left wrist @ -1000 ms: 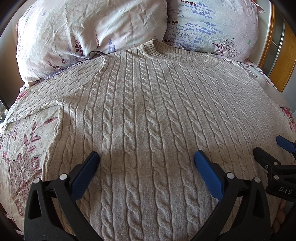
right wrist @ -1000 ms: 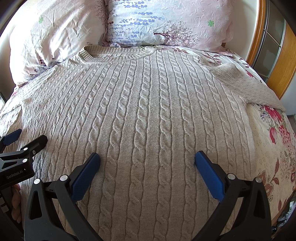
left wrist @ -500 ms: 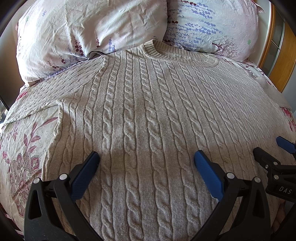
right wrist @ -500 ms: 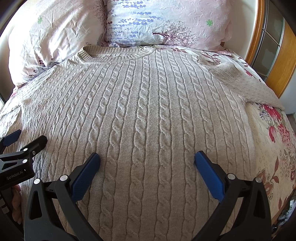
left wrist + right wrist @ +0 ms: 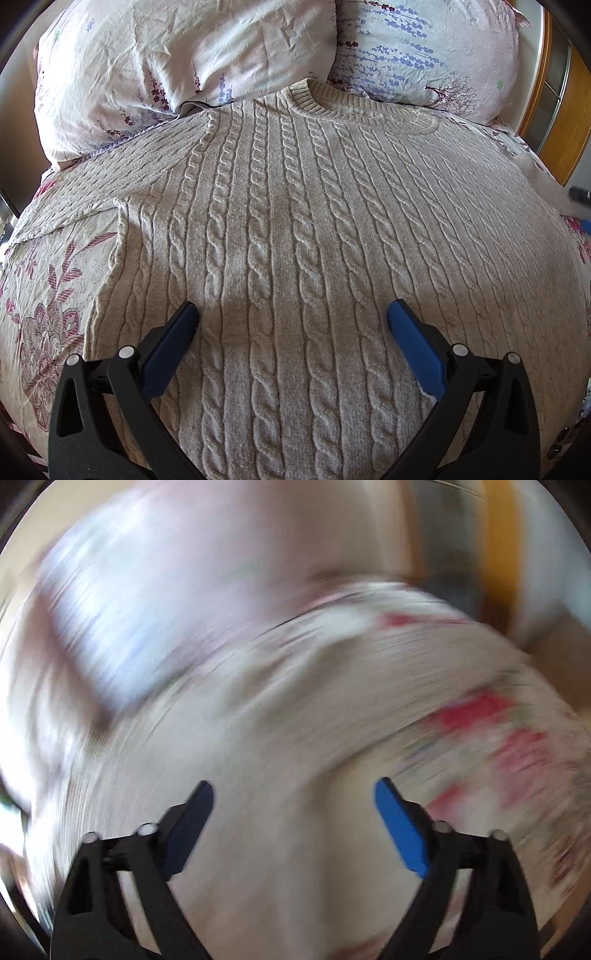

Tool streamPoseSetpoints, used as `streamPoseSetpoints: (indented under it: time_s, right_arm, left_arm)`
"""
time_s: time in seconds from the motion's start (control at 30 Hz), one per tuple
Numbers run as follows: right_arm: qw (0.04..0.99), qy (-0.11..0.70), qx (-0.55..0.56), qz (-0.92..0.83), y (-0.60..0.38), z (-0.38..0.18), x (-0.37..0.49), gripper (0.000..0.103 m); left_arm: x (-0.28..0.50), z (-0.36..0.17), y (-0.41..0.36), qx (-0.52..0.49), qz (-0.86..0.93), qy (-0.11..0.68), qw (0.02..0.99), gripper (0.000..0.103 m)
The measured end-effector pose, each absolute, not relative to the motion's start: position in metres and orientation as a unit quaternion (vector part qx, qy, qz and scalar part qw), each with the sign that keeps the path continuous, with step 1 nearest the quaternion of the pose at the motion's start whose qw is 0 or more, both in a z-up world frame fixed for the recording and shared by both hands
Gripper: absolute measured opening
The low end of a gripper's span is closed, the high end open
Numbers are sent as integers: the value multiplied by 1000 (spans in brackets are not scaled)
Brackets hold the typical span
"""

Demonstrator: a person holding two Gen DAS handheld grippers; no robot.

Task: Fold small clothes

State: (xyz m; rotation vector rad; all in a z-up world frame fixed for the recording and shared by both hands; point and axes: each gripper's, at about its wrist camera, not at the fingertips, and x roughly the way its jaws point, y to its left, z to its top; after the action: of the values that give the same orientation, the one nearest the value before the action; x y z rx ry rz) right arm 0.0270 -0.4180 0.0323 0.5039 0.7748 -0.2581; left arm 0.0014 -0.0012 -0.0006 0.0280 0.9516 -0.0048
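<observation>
Since the earlier frames only the right gripper (image 5: 294,794) has shifted — its view is now smeared by fast motion, and it has left its place at the right edge of the left wrist view, where just a dark blurred speck shows far off beside the sweater's right sleeve.

Largest first: the bed with the floral sheet (image 5: 55,288) carries everything. Spread flat on it, face up, lies the beige cable-knit sweater (image 5: 295,229), its ribbed collar (image 5: 332,101) touching the two pale floral pillows (image 5: 184,66) behind it, its left sleeve (image 5: 92,192) stretched out sideways over the sheet. The left gripper (image 5: 291,317) hovers over the sweater's lower body, jaws spread wide and holding nothing. The right gripper's jaws also stand apart and empty.

My judgement: folding has not begun — this is the reach toward a first hold, probably the right sleeve. The next move calls for slowing down, pinching only the sleeve's knit and not the sheet beneath, then carrying it across the sweater's body.
</observation>
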Motion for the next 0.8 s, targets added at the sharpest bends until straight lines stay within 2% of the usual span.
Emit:
streamPoseSetpoints:
  time_s: [0.17,0.33,0.4,0.43,0.5,0.53,0.57,0.63,0.7,0.8]
  right_arm:
    - [801,313,436,-265,-598,22,28,63]
    - [738,293,529,-299,-660,-10,23,48]
    - [741,293,526,-298,-663,-11,27,43]
    - [745,288,525,-294,-662,-14,30,32]
    - [750,290,518,-292,-659,-16,38,26]
    - [753,293,512,-293,-656,-17,40,12]
    - [753,302,507,-292,-655,-19,44,9]
    - [766,292,486,-301,-650,-7,47,8]
    - [819,260,437,-266,-619,26,60,8]
    - [899,218,347,-152,-532,85,79,7]
  left_arm:
    - [7,3,2,5,1,468,884,101]
    - [14,20,31,-89,-6,454,887,101]
    - [18,33,57,-128,18,433,892,101]
    - [19,38,67,-140,27,425,894,101]
    - [23,49,101,-170,60,402,898,101]
    - [23,53,117,-185,78,393,898,101]
    - [25,57,143,-207,105,381,895,101]
    - [26,61,182,-244,138,367,887,101]
    - [24,63,226,-284,174,351,875,97]
    - [22,62,287,-332,220,335,854,90]
